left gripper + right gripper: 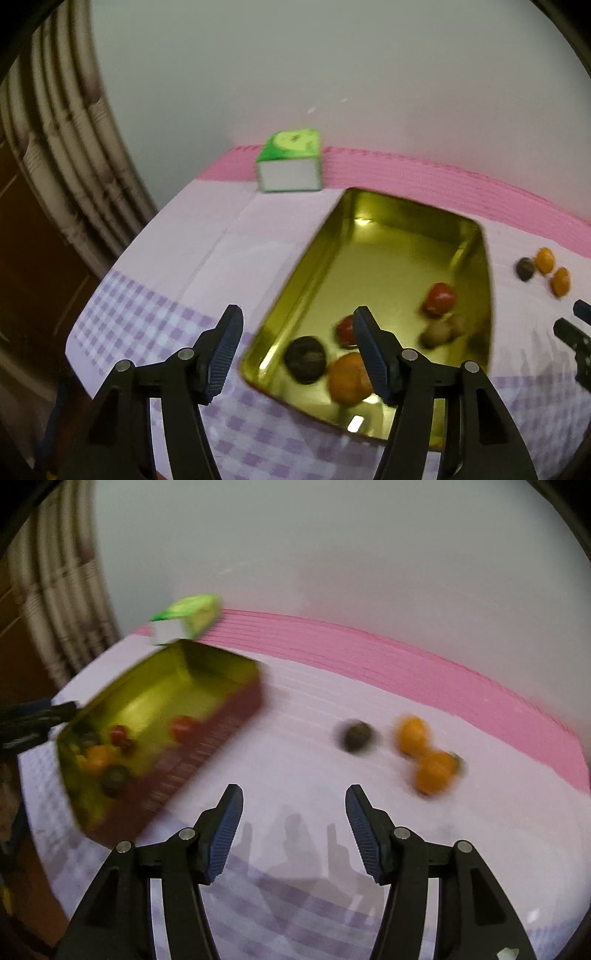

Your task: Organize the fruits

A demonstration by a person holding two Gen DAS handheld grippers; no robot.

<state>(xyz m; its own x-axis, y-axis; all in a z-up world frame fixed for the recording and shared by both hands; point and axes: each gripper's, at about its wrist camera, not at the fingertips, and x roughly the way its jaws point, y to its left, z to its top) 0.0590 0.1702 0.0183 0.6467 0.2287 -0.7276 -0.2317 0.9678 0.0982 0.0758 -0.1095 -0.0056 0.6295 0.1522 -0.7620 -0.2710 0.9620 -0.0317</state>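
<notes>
While the tabletop (303, 709) spreads wide under its pale lilac cloth, a pink strip (406, 664) runs along its far edge against a plain wall, and bare cloth lies open between the tin and the loose fruit. The gold tin (332, 258), its outer wall red in the right view, sits left of centre and holds several fruits near its close end. A green box (290, 162) stands at the far edge; its print is too blurred to read. Two oranges (424, 753) and a dark fruit (356, 735) lie loose, well apart from the tin. Left gripper (295, 350) hangs over the tin's near corner, jaws apart, empty. Right gripper (293, 830) hovers above bare cloth, jaws apart, empty.
</notes>
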